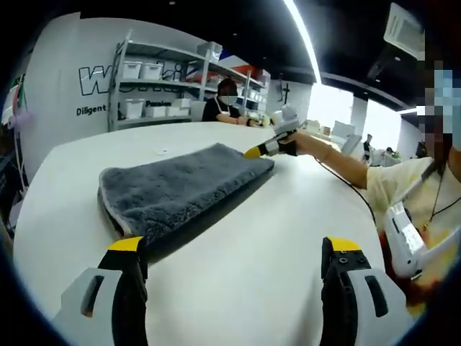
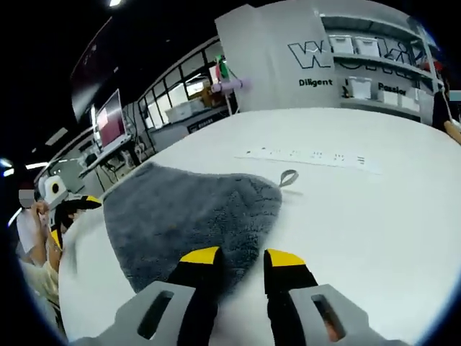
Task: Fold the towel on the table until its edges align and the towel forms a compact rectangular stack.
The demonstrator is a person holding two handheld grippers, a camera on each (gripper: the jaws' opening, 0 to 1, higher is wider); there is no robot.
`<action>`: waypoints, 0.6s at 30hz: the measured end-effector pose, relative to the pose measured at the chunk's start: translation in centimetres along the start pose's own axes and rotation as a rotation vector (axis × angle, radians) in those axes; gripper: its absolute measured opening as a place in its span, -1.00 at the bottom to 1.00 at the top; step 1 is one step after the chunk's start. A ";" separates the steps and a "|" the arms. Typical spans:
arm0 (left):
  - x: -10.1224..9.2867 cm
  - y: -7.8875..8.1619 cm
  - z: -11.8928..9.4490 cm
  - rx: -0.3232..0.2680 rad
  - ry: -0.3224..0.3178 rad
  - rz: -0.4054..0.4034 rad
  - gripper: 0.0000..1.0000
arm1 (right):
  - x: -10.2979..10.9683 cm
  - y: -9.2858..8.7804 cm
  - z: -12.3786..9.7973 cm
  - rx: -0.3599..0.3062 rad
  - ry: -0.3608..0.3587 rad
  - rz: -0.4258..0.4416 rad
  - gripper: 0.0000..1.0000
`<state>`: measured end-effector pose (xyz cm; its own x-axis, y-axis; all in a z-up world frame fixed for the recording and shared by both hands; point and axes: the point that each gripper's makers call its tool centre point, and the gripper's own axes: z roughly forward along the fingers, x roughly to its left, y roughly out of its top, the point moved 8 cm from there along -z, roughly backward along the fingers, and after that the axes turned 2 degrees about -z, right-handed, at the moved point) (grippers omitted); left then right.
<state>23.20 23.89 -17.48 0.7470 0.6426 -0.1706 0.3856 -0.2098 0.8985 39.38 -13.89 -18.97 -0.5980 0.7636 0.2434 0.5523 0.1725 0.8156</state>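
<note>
A grey plush towel (image 1: 184,187) lies folded into a thick rectangle on the round white table (image 1: 288,238). In the left gripper view my left gripper (image 1: 234,249) hovers over the table just short of the towel's near end, its jaws wide apart with nothing between them. My right gripper (image 1: 268,148), held by a hand, is at the towel's far right corner. In the right gripper view the towel (image 2: 187,213) spreads ahead and my right gripper (image 2: 242,258) has its jaws close together with the towel's corner between them. A small hanging loop (image 2: 289,176) sticks out of the towel's far edge.
A white power strip (image 2: 310,155) lies on the table beyond the towel. My left gripper (image 2: 72,205) appears at the table's left rim beside a person. Another person (image 1: 227,101) sits at the far side before shelves (image 1: 155,90) of white boxes.
</note>
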 end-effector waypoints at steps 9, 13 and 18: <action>0.1 -0.1 0.0 0.010 0.001 -0.002 0.97 | 0.2 -0.1 -0.3 -0.004 0.056 0.056 -0.81; 0.2 -0.1 0.0 0.014 0.001 -0.002 0.97 | 0.3 -0.1 -0.4 -0.011 0.069 0.053 -0.86; 0.3 -0.1 0.0 0.021 0.003 -0.001 0.97 | 0.5 0.1 -0.7 -0.002 0.057 0.008 -0.86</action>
<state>23.37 24.13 -17.63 0.7448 0.6453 -0.1702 0.3975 -0.2242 0.8898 38.73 -13.97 -18.36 -0.6253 0.7286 0.2794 0.5561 0.1648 0.8146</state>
